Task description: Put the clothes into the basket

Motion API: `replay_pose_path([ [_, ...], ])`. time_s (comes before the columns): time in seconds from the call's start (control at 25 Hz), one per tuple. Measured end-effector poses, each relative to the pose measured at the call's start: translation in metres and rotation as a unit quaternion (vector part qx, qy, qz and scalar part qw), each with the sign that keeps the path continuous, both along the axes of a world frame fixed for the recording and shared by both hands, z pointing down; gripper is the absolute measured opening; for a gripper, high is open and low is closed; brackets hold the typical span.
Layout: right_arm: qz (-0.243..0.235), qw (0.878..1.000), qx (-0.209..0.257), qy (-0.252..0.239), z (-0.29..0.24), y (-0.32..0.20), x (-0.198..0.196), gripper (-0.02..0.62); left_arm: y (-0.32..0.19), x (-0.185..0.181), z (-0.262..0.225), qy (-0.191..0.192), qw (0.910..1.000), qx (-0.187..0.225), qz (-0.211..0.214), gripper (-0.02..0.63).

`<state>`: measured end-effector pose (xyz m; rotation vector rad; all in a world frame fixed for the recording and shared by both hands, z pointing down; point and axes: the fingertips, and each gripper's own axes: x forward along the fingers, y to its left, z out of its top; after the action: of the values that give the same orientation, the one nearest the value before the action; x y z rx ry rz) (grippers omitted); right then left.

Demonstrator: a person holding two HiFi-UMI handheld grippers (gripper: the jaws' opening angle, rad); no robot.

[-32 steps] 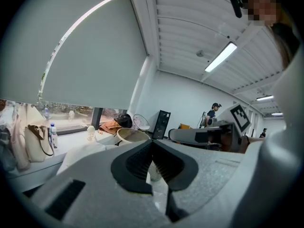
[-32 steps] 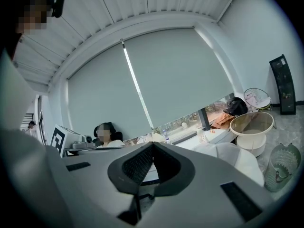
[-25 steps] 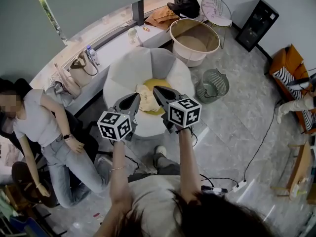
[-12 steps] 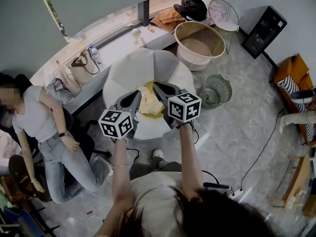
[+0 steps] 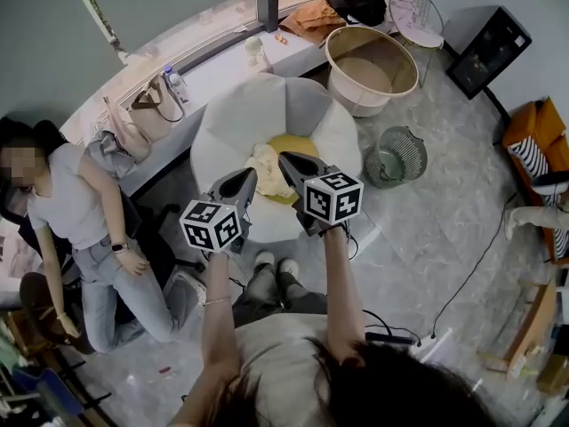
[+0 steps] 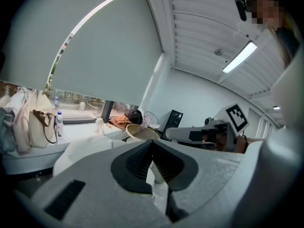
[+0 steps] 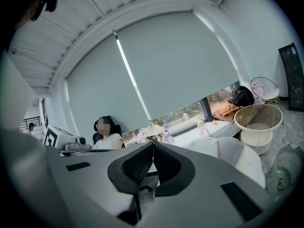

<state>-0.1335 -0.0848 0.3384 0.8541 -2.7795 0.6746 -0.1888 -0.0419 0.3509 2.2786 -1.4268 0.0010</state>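
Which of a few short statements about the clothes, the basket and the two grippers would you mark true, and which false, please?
1. A cream cloth lies on the white chair. True.
2. The beige basket already holds that cloth. False: the cloth is on the chair, and the basket stands apart, beyond it.
3. Both grippers' fingers stand wide open. False: the left gripper and the right gripper are both shut, with nothing between the fingers.
4. A person sits at the left of the head view. True.
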Motion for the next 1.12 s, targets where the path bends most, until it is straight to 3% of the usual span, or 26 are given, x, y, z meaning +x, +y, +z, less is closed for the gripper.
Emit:
replay_pose_path([
  [0.4, 0.008, 0.999, -0.044, 0.005, 0.042, -0.031, -0.005, 0.009, -0.024, -0.007, 0.037, 0.005, 0.9991, -0.042, 0.012, 0.011],
  [0.84, -0.037, 0.996, -0.056, 0.063, 0.095, -0.056, -0.02, 0.009, -0.041, -0.011, 0.083, -0.014, 0.9948, -0.092, 0.043, 0.011],
  [1.12, -0.049, 0.993, -0.087, 0.068, 0.138, -0.073, -0.022, 0.009, -0.059, -0.01, 0.113, -0.029, 0.9903, -0.119, 0.067, 0.011],
])
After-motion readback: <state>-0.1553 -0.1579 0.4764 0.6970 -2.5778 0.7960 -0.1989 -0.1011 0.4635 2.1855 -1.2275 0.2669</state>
